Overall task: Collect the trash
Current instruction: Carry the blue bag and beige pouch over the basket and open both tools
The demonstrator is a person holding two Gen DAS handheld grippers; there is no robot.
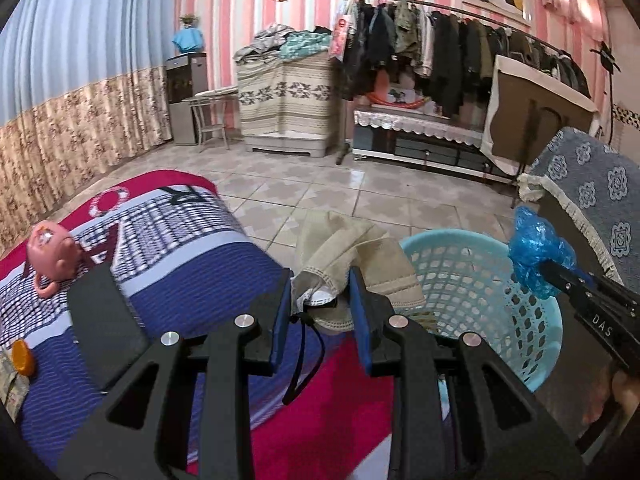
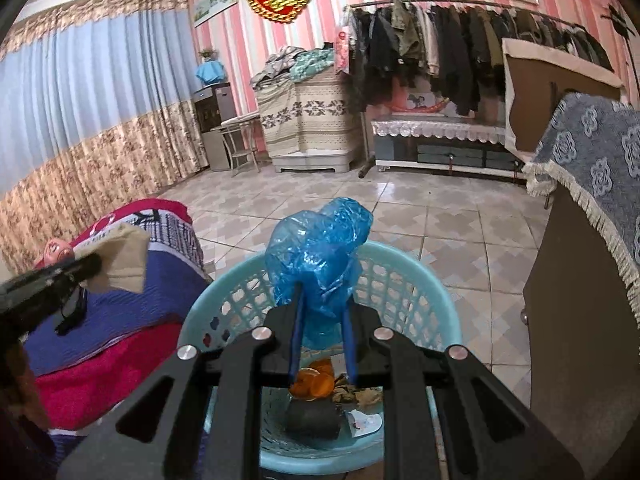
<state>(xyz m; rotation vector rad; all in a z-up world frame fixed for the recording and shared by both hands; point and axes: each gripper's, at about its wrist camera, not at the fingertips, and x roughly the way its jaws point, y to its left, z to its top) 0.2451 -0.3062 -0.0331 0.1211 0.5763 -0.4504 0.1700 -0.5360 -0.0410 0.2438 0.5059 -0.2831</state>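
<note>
My left gripper (image 1: 320, 300) is shut on a beige face mask (image 1: 352, 252) with black straps, held over the bed edge just left of the light blue trash basket (image 1: 536, 344). My right gripper (image 2: 322, 320) is shut on a crumpled blue plastic bag (image 2: 316, 252), held above the basket (image 2: 404, 276). In the left wrist view the right gripper (image 1: 548, 276) and its blue bag (image 1: 536, 252) hang over the basket's right rim. In the right wrist view the left gripper (image 2: 94, 266) and the mask (image 2: 122, 258) show at left. The basket holds orange peel (image 2: 314, 384) and other trash.
The bed with a red and blue blanket (image 1: 192, 280) carries a pink toy (image 1: 52, 256), a black flat object (image 1: 104, 328) and an orange piece (image 1: 22, 356). A cabinet with a blue cloth (image 2: 592, 184) stands at right. Tiled floor (image 2: 360, 200) lies beyond the basket.
</note>
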